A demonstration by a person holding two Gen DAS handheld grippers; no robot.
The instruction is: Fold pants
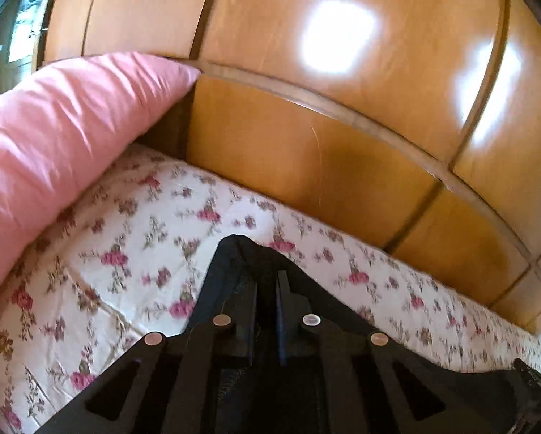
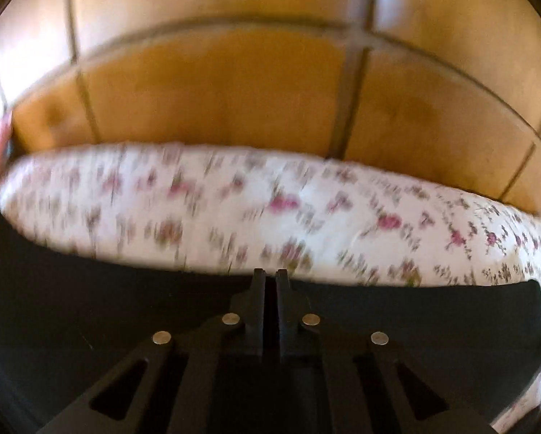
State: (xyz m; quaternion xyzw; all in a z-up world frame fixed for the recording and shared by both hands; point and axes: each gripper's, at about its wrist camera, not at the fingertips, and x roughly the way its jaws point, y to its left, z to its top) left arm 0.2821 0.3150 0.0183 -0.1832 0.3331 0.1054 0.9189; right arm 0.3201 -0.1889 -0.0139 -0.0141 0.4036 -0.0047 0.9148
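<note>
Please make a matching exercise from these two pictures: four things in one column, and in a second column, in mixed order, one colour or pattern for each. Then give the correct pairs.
Column one:
1. pillow
2. bed cover
3. pants
4. wall panels

Column two:
A. black
B. brown wood
C. plain pink
D. white with small pink flowers

Right pairs: 1-C, 2-D, 3-A, 4-B.

The pillow leans against the wall panels at the left of the left wrist view, and the pants lie on the bed cover.
</note>
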